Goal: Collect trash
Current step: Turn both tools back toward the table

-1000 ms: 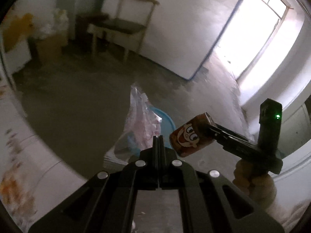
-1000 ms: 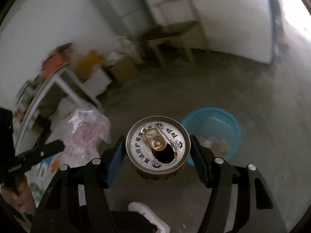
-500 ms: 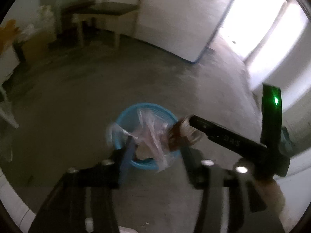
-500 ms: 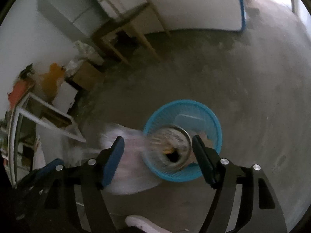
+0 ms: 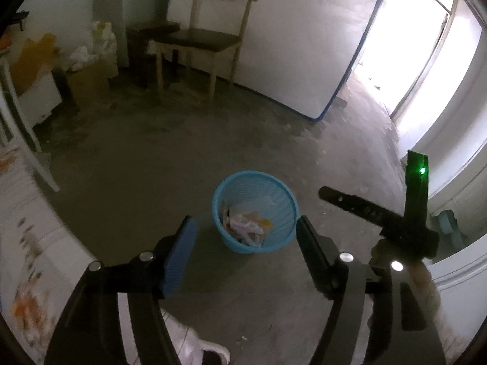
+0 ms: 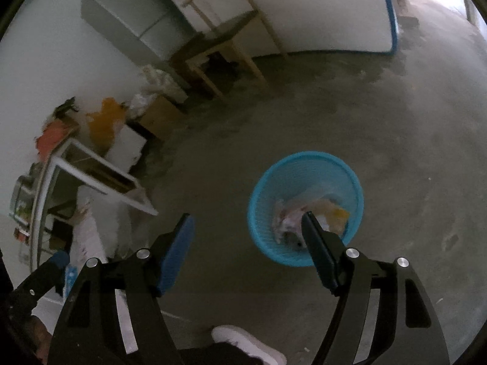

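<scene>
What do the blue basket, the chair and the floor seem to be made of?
Basket: likely plastic, with an even bright colour and a fine mesh wall.
Chair: pale wood frame, by its look; dark seat, material unclear.
Floor: bare concrete, it seems; grey, matt, blotchy.

Basket (image 6: 307,167) contents partly behind right claw (image 6: 246,228) finger, white shoe (image 5: 194,346) cropped

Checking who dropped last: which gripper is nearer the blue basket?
Hard to call; the right looks slightly nearer. The right gripper hangs open, one finger overlapping the basket rim. The left gripper is open too, the basket framed between its fingers.
</scene>
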Tool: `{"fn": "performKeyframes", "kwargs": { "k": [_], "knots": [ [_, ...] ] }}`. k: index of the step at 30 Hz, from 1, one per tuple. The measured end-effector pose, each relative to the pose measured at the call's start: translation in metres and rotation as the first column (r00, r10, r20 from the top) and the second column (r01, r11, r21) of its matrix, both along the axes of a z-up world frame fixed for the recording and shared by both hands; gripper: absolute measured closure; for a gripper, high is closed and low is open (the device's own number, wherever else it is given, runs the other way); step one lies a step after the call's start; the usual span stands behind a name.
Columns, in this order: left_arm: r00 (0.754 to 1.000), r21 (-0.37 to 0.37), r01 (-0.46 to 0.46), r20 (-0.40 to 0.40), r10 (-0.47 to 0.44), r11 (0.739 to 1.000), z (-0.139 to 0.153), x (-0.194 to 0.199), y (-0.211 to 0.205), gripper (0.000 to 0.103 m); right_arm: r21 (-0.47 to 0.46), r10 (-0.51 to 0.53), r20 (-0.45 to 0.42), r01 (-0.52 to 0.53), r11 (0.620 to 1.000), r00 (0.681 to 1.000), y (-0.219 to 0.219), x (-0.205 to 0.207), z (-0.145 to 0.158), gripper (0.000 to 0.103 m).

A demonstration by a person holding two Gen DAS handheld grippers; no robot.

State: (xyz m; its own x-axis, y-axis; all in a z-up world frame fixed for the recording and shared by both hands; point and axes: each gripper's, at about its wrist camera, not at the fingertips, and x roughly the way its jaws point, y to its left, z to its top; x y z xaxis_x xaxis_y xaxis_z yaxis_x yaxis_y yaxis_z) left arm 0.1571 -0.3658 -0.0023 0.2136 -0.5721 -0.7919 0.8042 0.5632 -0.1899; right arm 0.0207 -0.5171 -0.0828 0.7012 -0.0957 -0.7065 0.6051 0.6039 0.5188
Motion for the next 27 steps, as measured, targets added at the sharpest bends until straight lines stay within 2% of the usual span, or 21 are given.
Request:
{"fn": "performKeyframes", "kwargs": {
  "k": [6, 10, 15, 17, 21, 25, 27],
  "knots": [
    [0.994, -0.045, -0.103, 0.04, 0.105, 0.994, 0.019, -0.019, 0.084, 0.033, -0.071, 0.151, 0.05, -0.147, 0.987, 0.987, 0.046, 0.003, 0.043, 0.033],
    [0.977, -0.058, -0.187, 0.096, 0.192, 0.981, 0.026, -0.03, 0.146, 0.032, -0.118, 0.3, 0.095, -0.289, 0.95, 0.949, 0.087, 0.024, 0.07, 0.033],
    [0.931, -0.052, -0.311, 0.185, 0.315, 0.949, 0.033, -0.042, 0.223, 0.031, -0.127, 0.499, 0.135, -0.484, 0.866, 0.856, 0.155, 0.071, 0.088, 0.033],
    [0.911, -0.061, -0.355, 0.203, 0.36, 0.933, 0.035, -0.047, 0.255, 0.03, -0.112, 0.588, 0.139, -0.577, 0.809, 0.797, 0.193, 0.1, 0.089, 0.033],
    [0.865, -0.068, -0.442, 0.232, 0.445, 0.894, 0.037, -0.053, 0.315, 0.029, -0.109, 0.701, 0.111, -0.693, 0.713, 0.704, 0.258, 0.137, 0.086, 0.033],
    [0.824, -0.079, -0.51, 0.238, 0.513, 0.856, 0.033, -0.062, 0.36, 0.028, -0.102, 0.766, 0.056, -0.76, 0.642, 0.64, 0.306, 0.179, 0.076, 0.038],
    [0.805, -0.083, -0.541, 0.237, 0.544, 0.837, 0.03, -0.068, 0.38, 0.028, -0.109, 0.782, 0.004, -0.777, 0.619, 0.623, 0.331, 0.195, 0.069, 0.04]
  ]
}}
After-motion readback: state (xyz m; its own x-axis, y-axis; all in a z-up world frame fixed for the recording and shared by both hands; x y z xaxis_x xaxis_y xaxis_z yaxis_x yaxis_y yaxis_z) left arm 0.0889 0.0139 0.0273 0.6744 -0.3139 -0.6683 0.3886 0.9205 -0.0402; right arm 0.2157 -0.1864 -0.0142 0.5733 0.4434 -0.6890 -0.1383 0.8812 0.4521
